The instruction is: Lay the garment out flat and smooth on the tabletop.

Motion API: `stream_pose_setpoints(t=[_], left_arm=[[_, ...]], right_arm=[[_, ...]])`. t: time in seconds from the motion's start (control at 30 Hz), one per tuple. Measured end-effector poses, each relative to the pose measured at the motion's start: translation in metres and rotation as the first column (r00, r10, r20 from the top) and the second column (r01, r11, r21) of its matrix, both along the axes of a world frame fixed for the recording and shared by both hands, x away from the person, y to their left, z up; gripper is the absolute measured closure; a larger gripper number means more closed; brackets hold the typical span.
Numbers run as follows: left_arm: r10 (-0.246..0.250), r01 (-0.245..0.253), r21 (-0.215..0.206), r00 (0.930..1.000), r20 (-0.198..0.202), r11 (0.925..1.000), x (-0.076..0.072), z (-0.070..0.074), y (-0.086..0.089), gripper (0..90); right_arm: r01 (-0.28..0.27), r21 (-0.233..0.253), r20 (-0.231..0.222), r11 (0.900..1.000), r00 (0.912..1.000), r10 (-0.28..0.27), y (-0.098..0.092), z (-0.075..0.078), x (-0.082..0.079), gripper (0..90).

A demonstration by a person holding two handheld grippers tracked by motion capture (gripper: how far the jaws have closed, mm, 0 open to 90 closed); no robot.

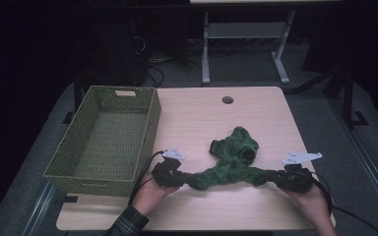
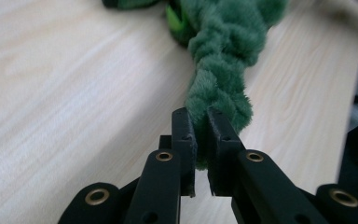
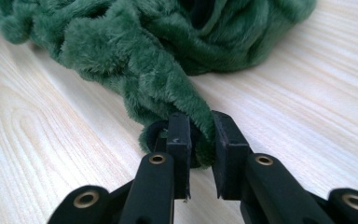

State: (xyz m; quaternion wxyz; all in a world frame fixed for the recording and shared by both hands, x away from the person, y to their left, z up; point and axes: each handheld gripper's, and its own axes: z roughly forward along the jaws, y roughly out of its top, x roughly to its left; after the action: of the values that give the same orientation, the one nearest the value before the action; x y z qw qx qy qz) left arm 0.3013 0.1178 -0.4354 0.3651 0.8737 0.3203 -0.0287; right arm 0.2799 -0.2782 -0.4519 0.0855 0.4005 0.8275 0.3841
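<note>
Both ends pinched, nothing in the basket yet.
My left gripper [image 1: 177,177] and right gripper [image 1: 281,178] clamp the green garment [image 1: 234,160]; basket [image 1: 103,179], left of frame, awaits it.

Dark green plush garment [image 1: 231,160], olive-green woven basket [image 1: 103,135]

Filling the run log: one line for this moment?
left tool: shut on green garment | right tool: shut on green garment | basket: empty

Light wood table [image 1: 256,206]: green wicker basket [image 1: 109,138] at left, green plush garment [image 1: 231,162] near front.
</note>
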Motion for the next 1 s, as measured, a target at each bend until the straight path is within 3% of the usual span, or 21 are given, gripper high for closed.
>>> stream_pose_setpoints(t=[0.07,0.2,0.27,0.37,0.43,0.5,0.53,0.67,0.8,0.9,0.93,1.0], left_arm=[[-0.006,0.005,0.032,1.0000,0.005,0.9995,0.003,-0.006,-0.004,81.2],[0.005,-0.006,0.039,0.9997,0.024,0.9992,0.004,-0.006,-0.002,74.0],[0.033,-0.033,0.009,0.9985,0.044,0.9994,0.002,0.001,0.001,68.7],[0.029,-0.029,-0.004,0.9974,0.066,0.9996,0.001,0.009,0.002,66.8],[0.015,-0.012,-0.034,0.9957,0.092,0.9994,-0.004,0.020,-0.001,71.5],[0.006,-0.002,-0.037,0.9950,0.100,0.9993,-0.005,0.023,-0.002,78.6],[-0.014,0.019,-0.043,0.9939,0.110,0.9989,-0.006,0.028,-0.005,83.2],[-0.049,0.054,-0.047,0.9928,0.109,0.9974,-0.004,0.031,-0.015,89.6],[-0.087,0.089,-0.029,0.9932,0.078,0.9956,0.003,0.015,-0.037,89.6],[-0.099,0.099,0.008,0.9928,0.067,0.9951,0.007,0.004,-0.046,89.6],[-0.093,0.091,0.037,0.9937,0.062,0.9952,0.011,-0.005,-0.050,89.5],[-0.074,0.071,0.051,0.9962,0.046,0.9961,0.016,-0.014,-0.050,89.6]], right_arm=[[-0.003,-0.011,-0.007,1.000,1.0000,0.003,0.004,-0.003,0.001,75.1],[0.021,-0.015,0.002,1.000,0.9998,-0.021,0.000,-0.004,0.000,67.4],[0.031,-0.016,0.009,0.999,0.9995,-0.031,-0.004,-0.003,-0.001,67.4],[0.041,-0.011,0.020,0.999,0.9990,-0.041,-0.008,0.001,-0.003,67.5],[0.042,0.005,0.046,0.999,0.9981,-0.042,-0.011,0.009,-0.009,71.3],[0.035,0.017,0.062,0.999,0.9974,-0.036,-0.011,0.012,-0.011,72.7],[0.018,0.040,0.082,0.999,0.9964,-0.021,-0.009,0.019,-0.014,78.5],[-0.026,0.051,0.090,0.998,0.9957,0.021,0.000,0.021,-0.012,87.2],[-0.070,0.013,0.061,0.997,0.9957,0.069,0.016,0.013,-0.002,89.7],[-0.072,-0.005,0.039,0.997,0.9966,0.072,0.021,0.006,0.004,89.7],[-0.071,-0.050,0.016,0.996,0.9973,0.072,0.025,-0.001,0.010,89.7],[-0.071,-0.085,0.000,0.994,0.9975,0.071,0.027,-0.006,0.013,89.7]])
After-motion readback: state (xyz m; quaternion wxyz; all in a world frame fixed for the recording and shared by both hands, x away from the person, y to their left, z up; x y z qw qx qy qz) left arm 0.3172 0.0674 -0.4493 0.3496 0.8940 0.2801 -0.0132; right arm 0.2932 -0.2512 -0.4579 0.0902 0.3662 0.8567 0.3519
